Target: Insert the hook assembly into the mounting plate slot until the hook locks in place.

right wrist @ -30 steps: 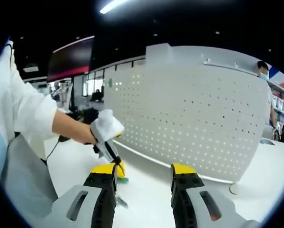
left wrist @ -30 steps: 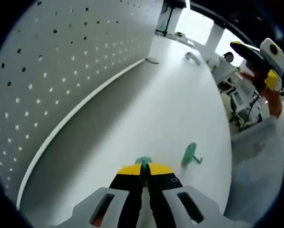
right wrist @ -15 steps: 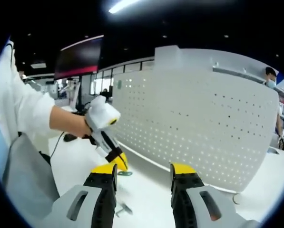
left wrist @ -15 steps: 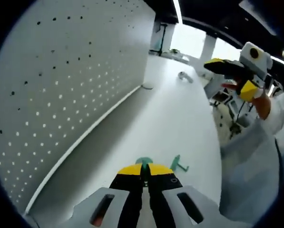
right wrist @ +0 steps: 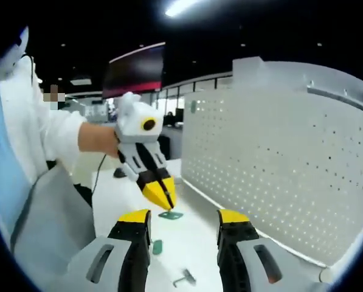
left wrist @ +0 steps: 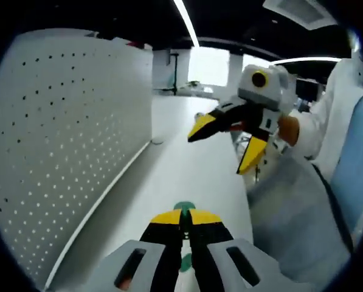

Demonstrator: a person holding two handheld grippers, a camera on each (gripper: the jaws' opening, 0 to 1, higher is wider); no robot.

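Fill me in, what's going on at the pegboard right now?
A person holds a gripper in each hand beside the white pegboard. The left gripper is shut on a green hook piece, raised above the table. The right gripper hangs open, holding nothing. Another green piece and a small metal part lie on the table.

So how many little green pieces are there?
2. One green piece sits at the tips of the left hand-held gripper; the second green piece lies on the white table nearby. Others may be hidden.
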